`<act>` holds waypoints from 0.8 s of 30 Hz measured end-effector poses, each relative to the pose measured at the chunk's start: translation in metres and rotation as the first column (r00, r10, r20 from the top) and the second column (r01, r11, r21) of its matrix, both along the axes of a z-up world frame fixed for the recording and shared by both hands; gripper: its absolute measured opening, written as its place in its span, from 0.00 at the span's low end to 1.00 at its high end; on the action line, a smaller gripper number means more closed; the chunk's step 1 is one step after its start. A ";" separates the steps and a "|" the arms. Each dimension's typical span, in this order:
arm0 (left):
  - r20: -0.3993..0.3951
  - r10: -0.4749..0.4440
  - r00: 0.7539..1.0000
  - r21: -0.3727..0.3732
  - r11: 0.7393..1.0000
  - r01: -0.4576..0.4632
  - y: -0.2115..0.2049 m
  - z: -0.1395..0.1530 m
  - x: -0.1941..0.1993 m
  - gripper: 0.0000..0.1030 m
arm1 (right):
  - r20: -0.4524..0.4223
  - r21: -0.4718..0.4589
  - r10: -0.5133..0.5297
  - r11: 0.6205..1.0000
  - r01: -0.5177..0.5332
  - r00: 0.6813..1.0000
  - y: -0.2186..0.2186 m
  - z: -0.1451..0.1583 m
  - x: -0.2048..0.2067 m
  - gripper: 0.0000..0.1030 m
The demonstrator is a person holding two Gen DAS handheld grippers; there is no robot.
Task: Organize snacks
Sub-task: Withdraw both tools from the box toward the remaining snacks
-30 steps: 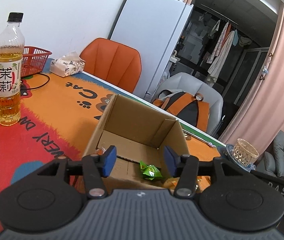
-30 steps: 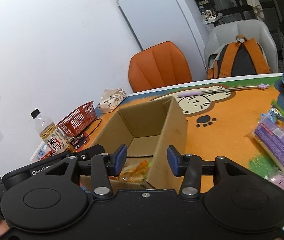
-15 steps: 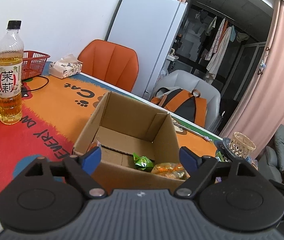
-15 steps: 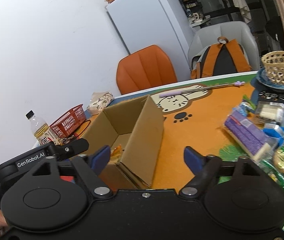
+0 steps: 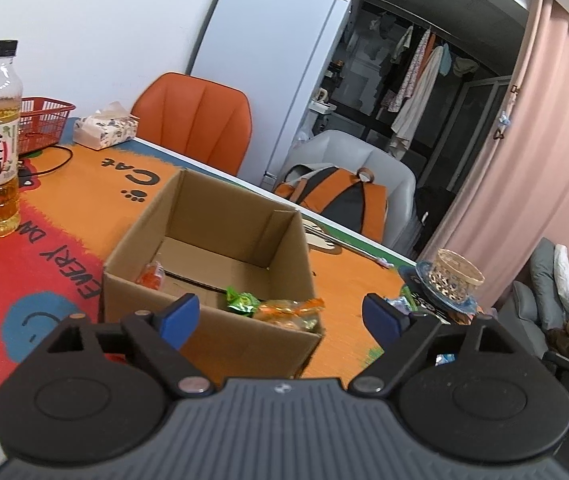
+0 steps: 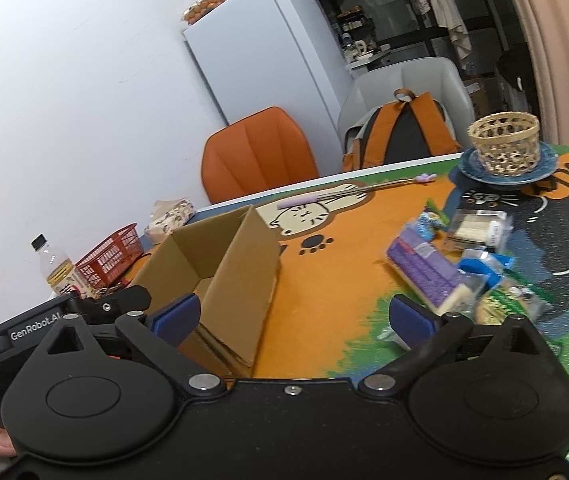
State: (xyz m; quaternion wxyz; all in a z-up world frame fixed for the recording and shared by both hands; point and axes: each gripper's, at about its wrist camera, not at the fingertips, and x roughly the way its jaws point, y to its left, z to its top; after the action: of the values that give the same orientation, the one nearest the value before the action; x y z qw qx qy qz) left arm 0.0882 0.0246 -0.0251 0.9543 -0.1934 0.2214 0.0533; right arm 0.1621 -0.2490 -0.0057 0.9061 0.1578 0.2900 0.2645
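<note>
While we look along the left gripper [image 5: 280, 314], we see its blue pads wide apart with nothing between them. Just beyond stands the open cardboard box [image 5: 208, 320] on the printed table mat [image 5: 64, 248], one corner turned toward us. Inside, by the near wall, lie a green snack packet [image 5: 241, 300] and an orange snack packet [image 5: 290, 312], the orange one lying along that wall; a small orange piece [image 5: 150, 278] rests at the left wall. The jaws of the right gripper [image 6: 294, 318] are opening over bare mat, holding nothing. To its right lies the snack pile [image 6: 464, 264], the purple pack [image 6: 424, 270] with its long axis pointing away from us. Farther back a wicker basket [image 6: 504, 146] sits on a blue plate [image 6: 472, 170].
</note>
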 end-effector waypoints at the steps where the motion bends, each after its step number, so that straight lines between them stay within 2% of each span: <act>1: -0.001 -0.006 1.000 0.002 1.000 0.006 -0.002 0.000 0.000 0.85 | 0.000 0.000 -0.003 1.000 0.003 1.000 -0.003 0.000 -0.001 1.00; 14: -0.031 -0.084 0.996 0.026 0.996 0.085 -0.034 -0.008 0.008 0.85 | -0.002 -0.034 -0.048 0.998 0.048 0.999 -0.036 -0.008 -0.005 1.00; 24: -0.087 -0.169 0.982 0.022 0.985 0.171 -0.056 -0.019 0.016 0.85 | -0.020 -0.064 -0.099 0.993 0.097 0.995 -0.060 -0.022 -0.005 1.00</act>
State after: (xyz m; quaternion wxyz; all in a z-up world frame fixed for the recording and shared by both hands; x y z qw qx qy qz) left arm 0.1045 -0.0314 -0.0446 0.9479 -0.1575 0.2765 -0.0170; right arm 0.1571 -0.3090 -0.0273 0.9191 0.1465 0.3006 0.2086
